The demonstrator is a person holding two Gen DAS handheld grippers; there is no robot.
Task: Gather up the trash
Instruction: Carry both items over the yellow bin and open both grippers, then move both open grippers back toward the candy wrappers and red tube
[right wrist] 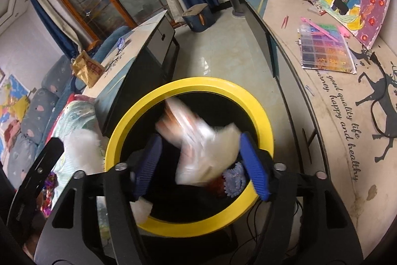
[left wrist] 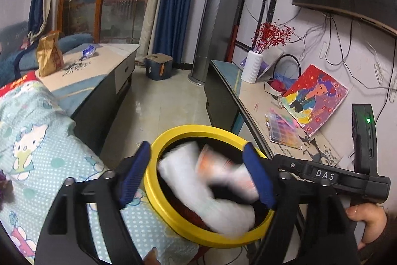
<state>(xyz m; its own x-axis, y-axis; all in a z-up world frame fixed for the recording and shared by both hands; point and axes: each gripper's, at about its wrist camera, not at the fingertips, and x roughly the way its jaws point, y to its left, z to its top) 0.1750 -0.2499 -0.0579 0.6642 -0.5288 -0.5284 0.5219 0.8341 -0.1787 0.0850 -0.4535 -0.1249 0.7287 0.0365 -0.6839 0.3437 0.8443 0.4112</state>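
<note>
The right gripper point(right wrist: 201, 165) is hovering with fingers spread wide over the yellow-rimmed bin point(right wrist: 258, 106); blurred white trash point(right wrist: 206, 150) is lying inside, apparently just dropped; the left gripper point(left wrist: 196, 175), likewise released, is straddling the rim; next, fetching further litter.

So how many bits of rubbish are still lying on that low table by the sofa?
2: a brown paper bag standing near the table's sofa-side edge, and a blue-and-white wrapper lying farther back on the tabletop. More may be hidden behind the bag.
</note>
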